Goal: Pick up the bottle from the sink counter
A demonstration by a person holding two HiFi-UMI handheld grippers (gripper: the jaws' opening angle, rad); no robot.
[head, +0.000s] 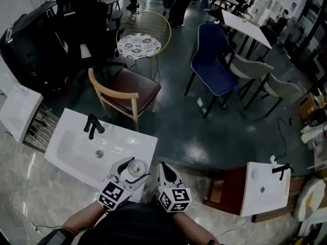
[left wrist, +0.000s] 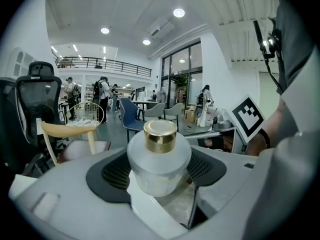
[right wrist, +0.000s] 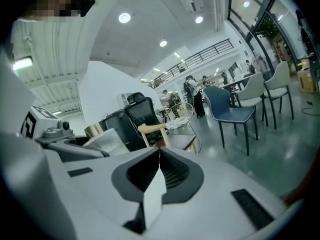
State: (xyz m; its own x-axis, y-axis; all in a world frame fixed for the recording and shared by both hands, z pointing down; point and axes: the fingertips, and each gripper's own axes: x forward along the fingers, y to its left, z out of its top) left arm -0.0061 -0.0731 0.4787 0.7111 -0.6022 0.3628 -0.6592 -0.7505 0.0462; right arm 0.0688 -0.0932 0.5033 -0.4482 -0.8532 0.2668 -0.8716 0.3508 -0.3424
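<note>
Frosted white round bottle with gold cap (left wrist: 159, 156) stands upright, clamped in left gripper (head: 134, 171), jaws wide, at white rectangular sink (head: 71, 152) near-right corner. Right gripper (right wrist: 159, 156) closed, empty, just right.

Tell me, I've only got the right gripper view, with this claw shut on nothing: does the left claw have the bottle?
Observer: Yes. In the left gripper view the left claw is closed on the bottle. Its pads press both sides of the frosted body, and the bottle stands upright under its gold cap.
Operator: Where is it relative to the sink?
Observer: In the head view it is at the near right corner of the white sink, across the basin from the black faucet. I can't tell whether it is off the surface.
</note>
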